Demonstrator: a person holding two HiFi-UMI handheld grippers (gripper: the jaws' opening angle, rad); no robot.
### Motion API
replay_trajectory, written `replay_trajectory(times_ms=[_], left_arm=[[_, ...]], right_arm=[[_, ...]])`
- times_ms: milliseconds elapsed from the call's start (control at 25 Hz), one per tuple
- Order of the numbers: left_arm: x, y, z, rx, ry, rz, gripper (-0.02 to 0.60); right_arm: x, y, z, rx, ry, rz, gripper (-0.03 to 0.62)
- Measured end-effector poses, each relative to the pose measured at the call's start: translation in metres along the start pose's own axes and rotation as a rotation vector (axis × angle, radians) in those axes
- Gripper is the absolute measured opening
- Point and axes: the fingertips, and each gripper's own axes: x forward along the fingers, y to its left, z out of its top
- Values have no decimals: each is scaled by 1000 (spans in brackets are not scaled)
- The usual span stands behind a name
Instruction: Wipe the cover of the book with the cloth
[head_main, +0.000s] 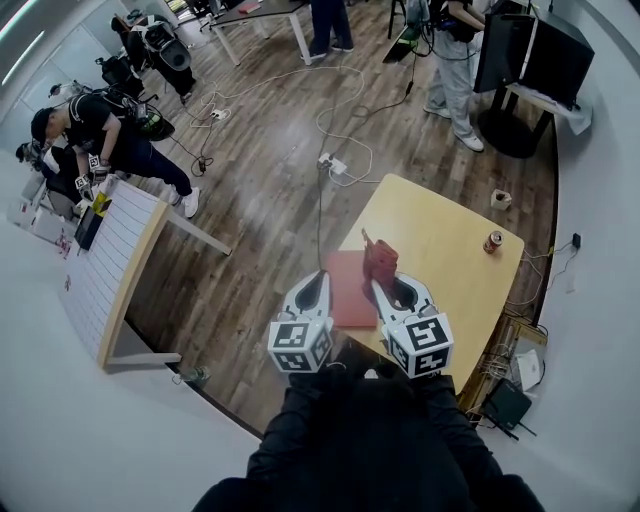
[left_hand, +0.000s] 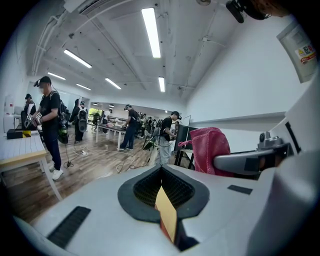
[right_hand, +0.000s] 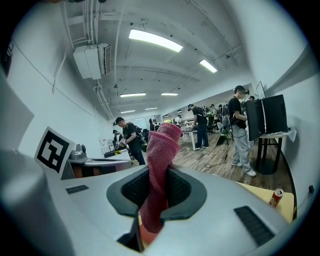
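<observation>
A flat red book (head_main: 350, 292) lies at the near left edge of the wooden table (head_main: 440, 235). My left gripper (head_main: 320, 287) is shut on the book's left edge; in the left gripper view the book (left_hand: 166, 212) shows as a thin tan and red sliver pinched between the jaws. My right gripper (head_main: 379, 288) is shut on a red cloth (head_main: 380, 258), which stands bunched above the book. In the right gripper view the cloth (right_hand: 160, 170) rises upright out of the shut jaws. The cloth (left_hand: 210, 149) also shows at the right of the left gripper view.
A drink can (head_main: 493, 241) and a small pale roll (head_main: 501, 199) sit at the table's far right. A white table (head_main: 110, 270) stands at the left with a person beside it. Cables and a power strip (head_main: 335, 165) lie on the wooden floor. A dark monitor (head_main: 530, 50) stands at the back right.
</observation>
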Motion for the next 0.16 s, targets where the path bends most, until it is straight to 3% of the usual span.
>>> replay_trajectory(times_ms=[160], left_arm=[[3,1,-5,1,10,3,35]], right_arm=[[3,-1,-1,-3,4,9,75]])
